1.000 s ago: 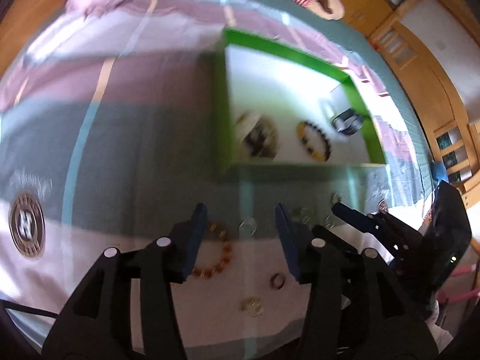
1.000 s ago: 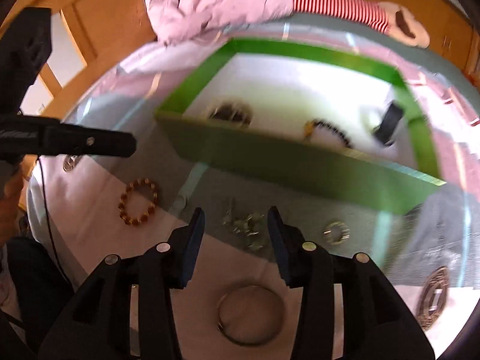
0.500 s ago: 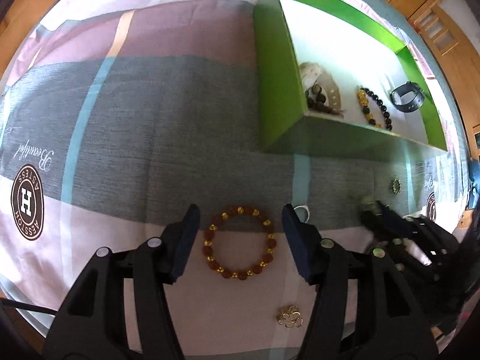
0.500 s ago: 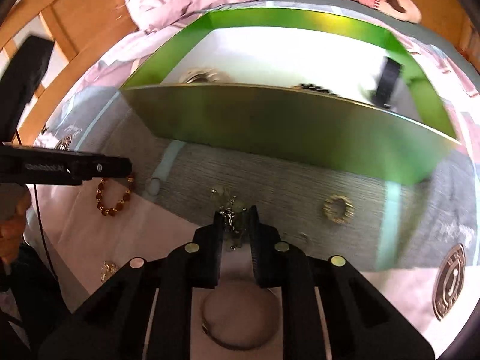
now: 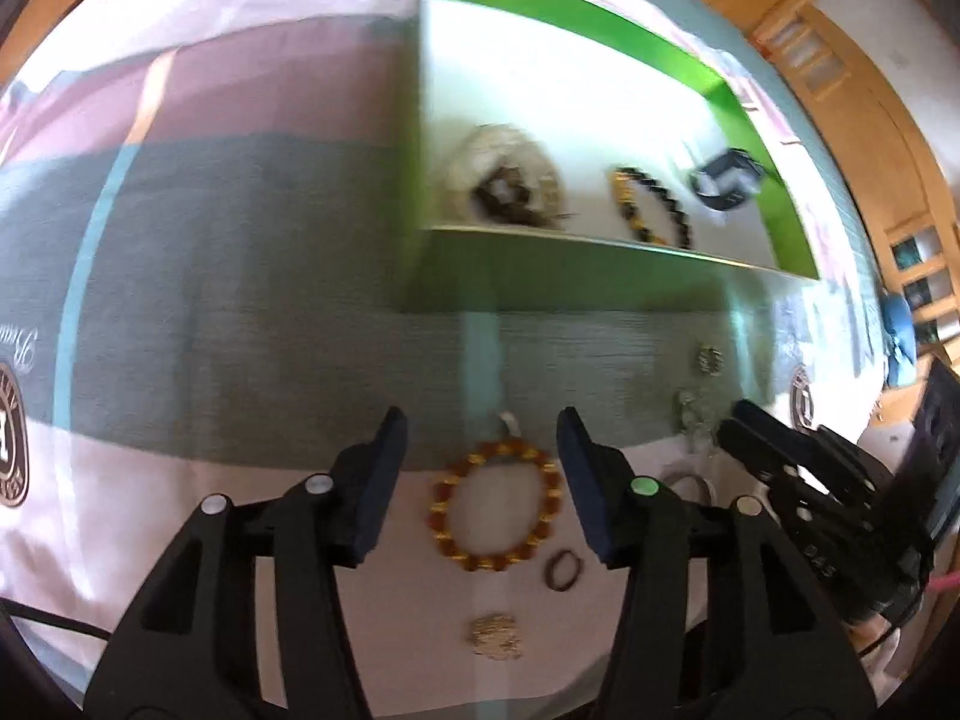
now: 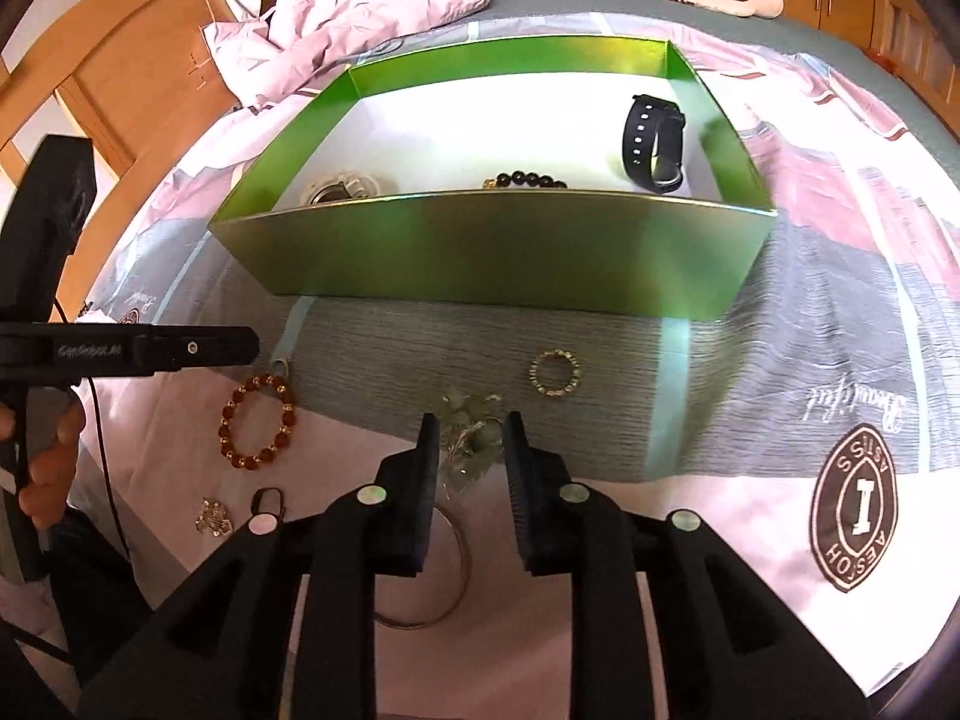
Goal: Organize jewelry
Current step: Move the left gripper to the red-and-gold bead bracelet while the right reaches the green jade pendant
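Jewelry, loose on a patterned bedspread [image 6: 840, 276] before a green box [image 6: 492, 252]. Left to right: gold charm [image 6: 211, 517], dark ring [image 6: 267, 501], amber bead bracelet [image 6: 257, 423] between the spread-apart left gripper [image 5: 483, 474], pale tangled cluster [image 6: 471, 438], indistinct, between the partly parted right gripper [image 6: 467, 468], beaded ring [image 6: 555, 373]. Bangle [image 6: 444, 576] half hidden. The box wall partly hides the boxed pieces in the right view; watch [image 6: 654, 141] blurred in the left.
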A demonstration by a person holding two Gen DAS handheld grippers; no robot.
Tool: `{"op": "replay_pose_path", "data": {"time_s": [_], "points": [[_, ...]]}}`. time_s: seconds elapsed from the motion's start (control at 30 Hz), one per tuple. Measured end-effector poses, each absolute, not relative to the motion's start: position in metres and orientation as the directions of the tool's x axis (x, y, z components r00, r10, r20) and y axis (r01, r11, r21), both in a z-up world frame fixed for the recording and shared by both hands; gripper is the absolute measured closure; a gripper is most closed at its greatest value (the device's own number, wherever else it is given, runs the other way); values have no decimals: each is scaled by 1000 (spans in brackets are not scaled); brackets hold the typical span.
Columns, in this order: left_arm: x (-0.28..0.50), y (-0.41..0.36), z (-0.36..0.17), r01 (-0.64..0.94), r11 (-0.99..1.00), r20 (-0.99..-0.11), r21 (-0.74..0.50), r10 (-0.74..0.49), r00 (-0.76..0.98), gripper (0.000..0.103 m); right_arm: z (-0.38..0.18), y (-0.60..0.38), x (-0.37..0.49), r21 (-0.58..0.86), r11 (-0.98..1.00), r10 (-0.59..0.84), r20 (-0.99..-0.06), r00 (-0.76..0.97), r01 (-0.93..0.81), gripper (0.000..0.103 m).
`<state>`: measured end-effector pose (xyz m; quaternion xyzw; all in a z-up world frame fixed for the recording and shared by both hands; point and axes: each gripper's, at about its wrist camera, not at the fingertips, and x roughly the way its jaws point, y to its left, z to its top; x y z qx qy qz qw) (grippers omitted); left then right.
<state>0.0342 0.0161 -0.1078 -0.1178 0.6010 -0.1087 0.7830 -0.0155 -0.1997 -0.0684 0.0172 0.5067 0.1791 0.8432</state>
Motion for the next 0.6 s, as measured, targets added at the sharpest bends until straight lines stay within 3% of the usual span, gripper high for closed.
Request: {"op": "replay_pose_path", "data": {"time_s": [0.6], "points": [[34,-15,-132,112,983,-965,-148,-168,200,43,-85,-190,-14,161,942,276,-872,405,-295,80]]}}
